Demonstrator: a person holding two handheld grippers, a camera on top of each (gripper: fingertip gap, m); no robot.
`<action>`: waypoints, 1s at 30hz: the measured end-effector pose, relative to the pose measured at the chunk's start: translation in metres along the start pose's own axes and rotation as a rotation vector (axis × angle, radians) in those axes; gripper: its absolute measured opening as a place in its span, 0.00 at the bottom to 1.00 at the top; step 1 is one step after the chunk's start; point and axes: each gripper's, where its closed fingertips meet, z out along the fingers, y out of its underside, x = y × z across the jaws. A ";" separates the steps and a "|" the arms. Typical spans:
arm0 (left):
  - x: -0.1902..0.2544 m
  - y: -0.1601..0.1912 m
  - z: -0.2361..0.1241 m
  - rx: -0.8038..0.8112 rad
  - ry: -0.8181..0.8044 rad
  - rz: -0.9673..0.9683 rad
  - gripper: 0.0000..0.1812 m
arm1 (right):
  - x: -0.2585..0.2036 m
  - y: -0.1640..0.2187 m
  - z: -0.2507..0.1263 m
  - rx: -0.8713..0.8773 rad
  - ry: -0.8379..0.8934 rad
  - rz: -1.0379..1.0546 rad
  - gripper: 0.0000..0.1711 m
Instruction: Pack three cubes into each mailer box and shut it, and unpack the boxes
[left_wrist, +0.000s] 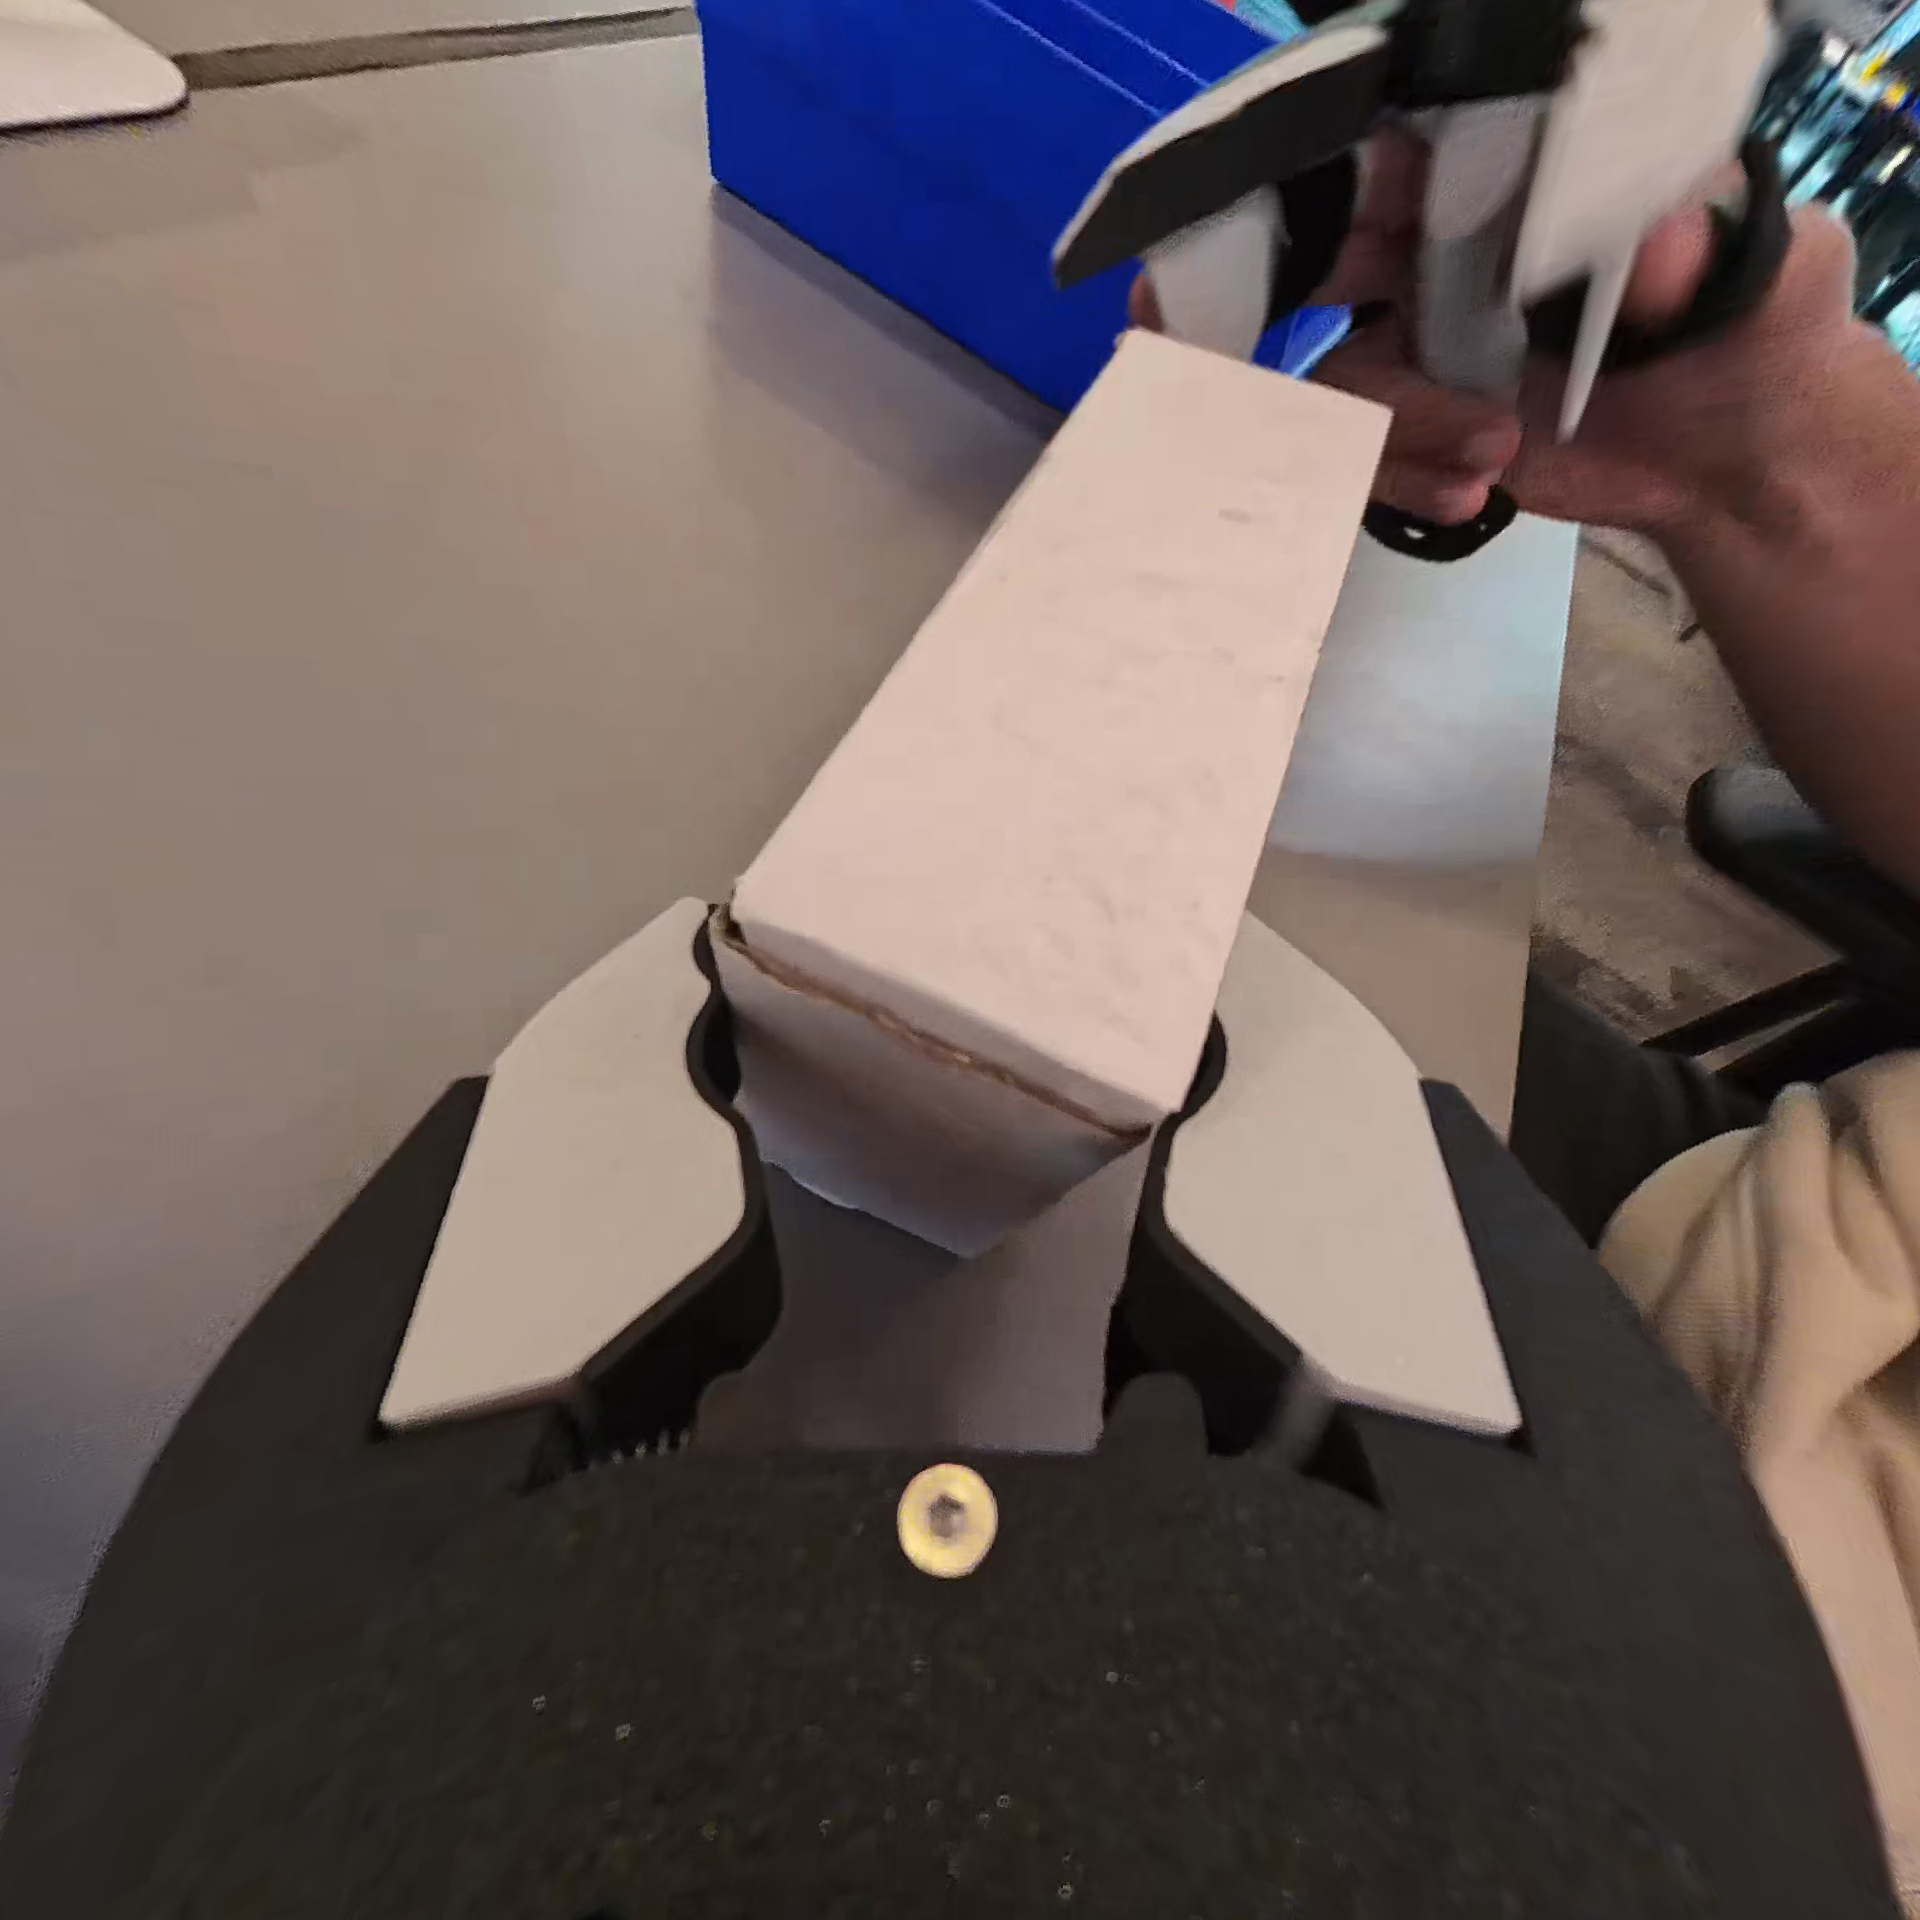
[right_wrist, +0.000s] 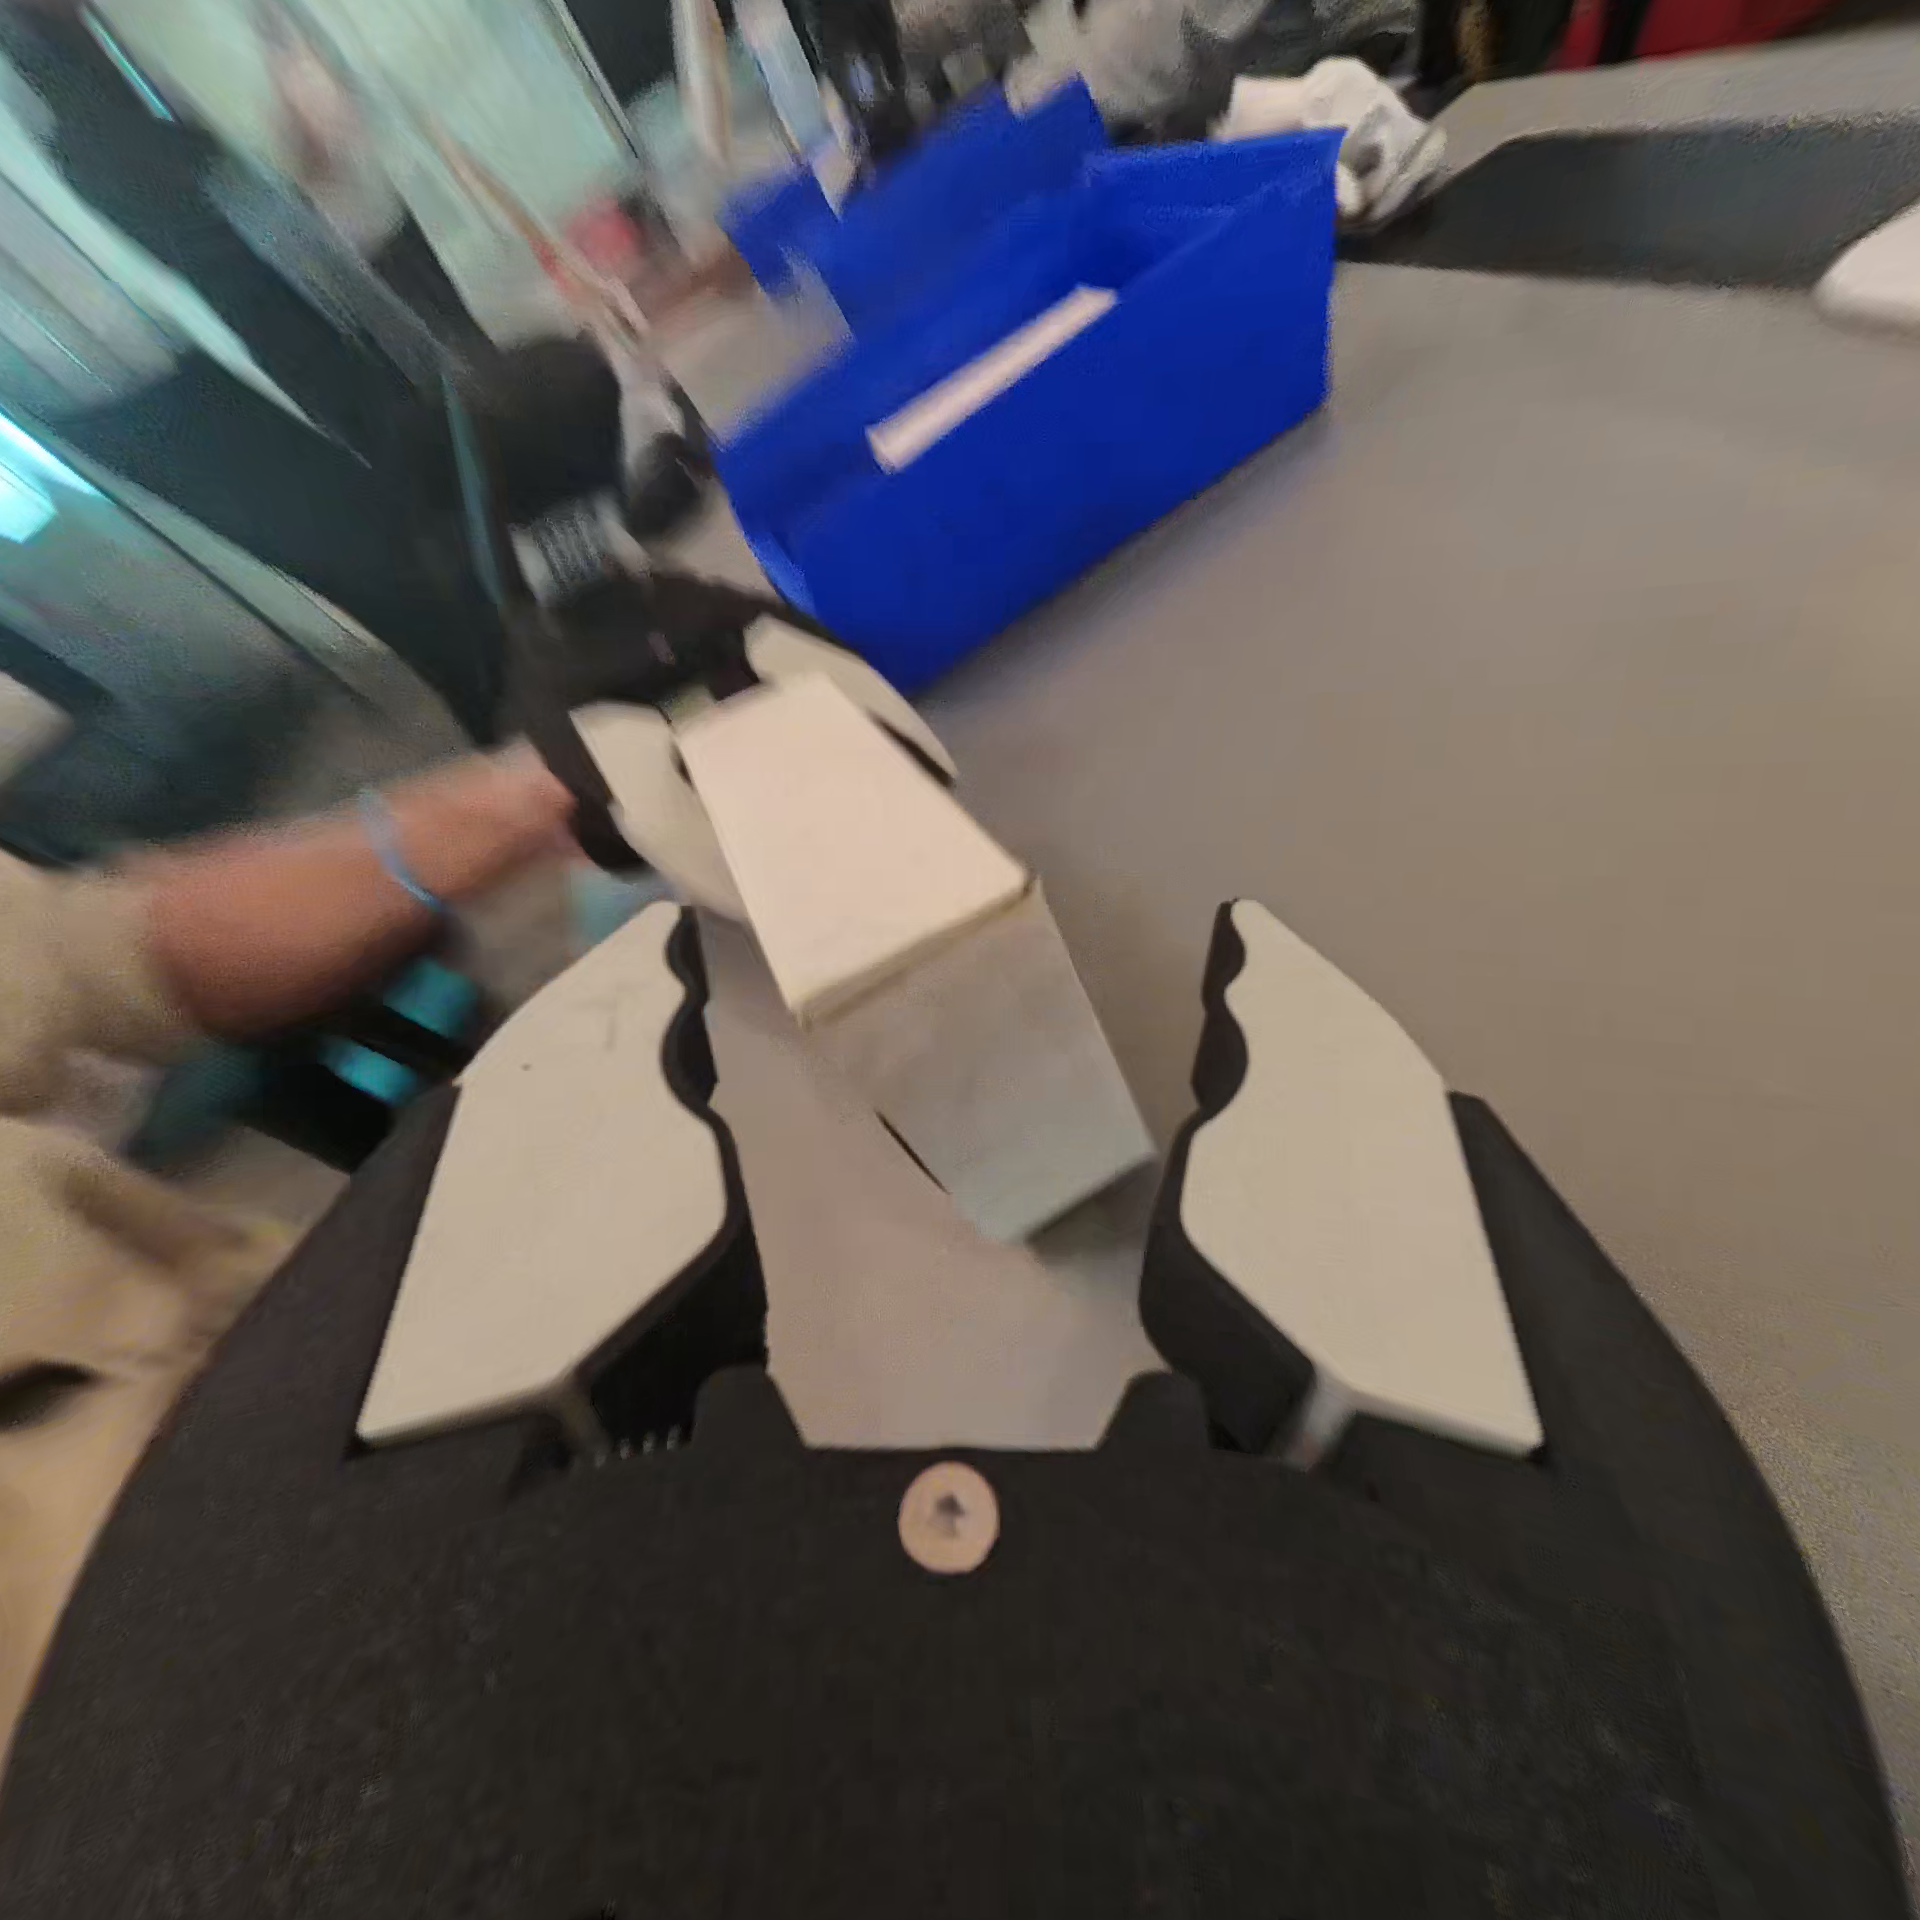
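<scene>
No writing, label, brand, number or sign could be read in either view. The white mailer box (left_wrist: 1049, 748) showed only plain, scuffed card faces, and the blue bin (right_wrist: 1049, 499) behind it carried a pale strip too blurred to tell whether anything was printed on it. The background beyond the desk (right_wrist: 1558, 727) was smeared by motion, so nothing there was legible either.
</scene>
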 end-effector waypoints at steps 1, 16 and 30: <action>-0.001 -0.001 -0.001 0.005 0.004 -0.013 0.45 | -0.004 0.005 0.002 -0.059 0.072 -0.145 0.53; 0.008 0.007 0.006 -0.030 -0.046 0.164 0.42 | -0.014 0.002 0.003 -0.322 0.567 -0.911 0.45; 0.010 0.009 0.011 -0.089 -0.077 0.170 0.40 | -0.031 -0.014 0.023 -0.384 0.777 -1.248 0.44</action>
